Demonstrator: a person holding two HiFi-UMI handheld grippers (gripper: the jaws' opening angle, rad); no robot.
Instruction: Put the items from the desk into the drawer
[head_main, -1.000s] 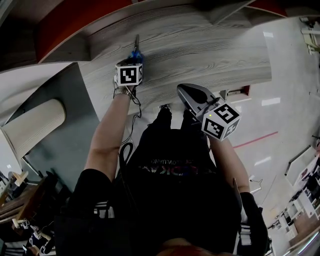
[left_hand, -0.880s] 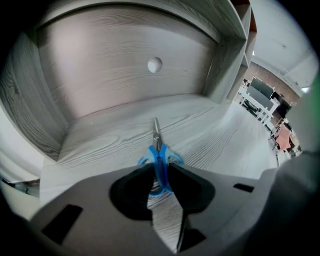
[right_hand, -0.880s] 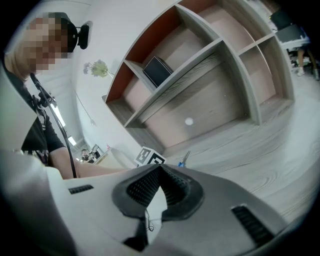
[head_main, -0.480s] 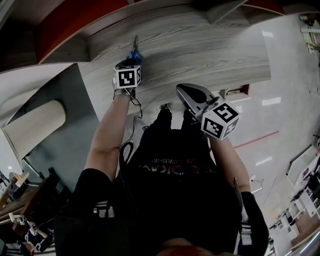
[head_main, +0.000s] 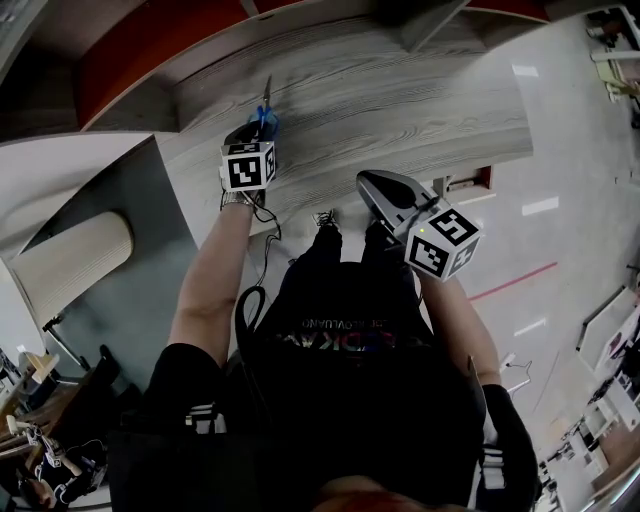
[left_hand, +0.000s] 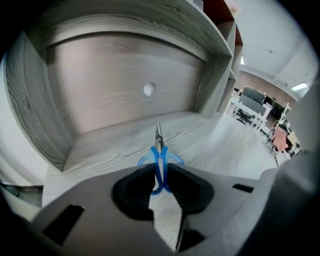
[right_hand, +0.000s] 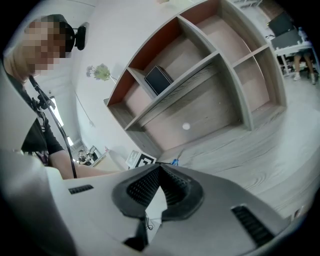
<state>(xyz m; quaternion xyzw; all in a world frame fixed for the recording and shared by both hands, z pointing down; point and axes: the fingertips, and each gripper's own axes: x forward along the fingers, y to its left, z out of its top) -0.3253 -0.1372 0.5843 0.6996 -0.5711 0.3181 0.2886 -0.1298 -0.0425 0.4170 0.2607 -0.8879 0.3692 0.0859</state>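
Blue-handled scissors (head_main: 264, 112) point away from me over the grey wood-grain desk (head_main: 400, 100). My left gripper (head_main: 259, 130) is shut on their handles. In the left gripper view the scissors (left_hand: 160, 152) stick out from between the pads of the left gripper (left_hand: 161, 176), blades closed, above the desk top (left_hand: 105, 150). My right gripper (head_main: 375, 188) hangs at the desk's front edge, shut with nothing in it. The right gripper view shows the right gripper (right_hand: 160, 170) with its tips together, and the left gripper's marker cube (right_hand: 144, 161) beyond. No drawer shows in any view.
A shelf unit stands at the desk's back, with a round hole (left_hand: 149, 89) in its back panel and a dark flat item (right_hand: 159, 79) in an upper compartment. A beige cylinder (head_main: 70, 265) lies on a grey-blue surface (head_main: 140, 250) to the left. Light floor (head_main: 570, 180) lies right.
The left gripper with the scissors has shifted a little to the left over the desk. The right gripper has stayed at the desk's front edge.
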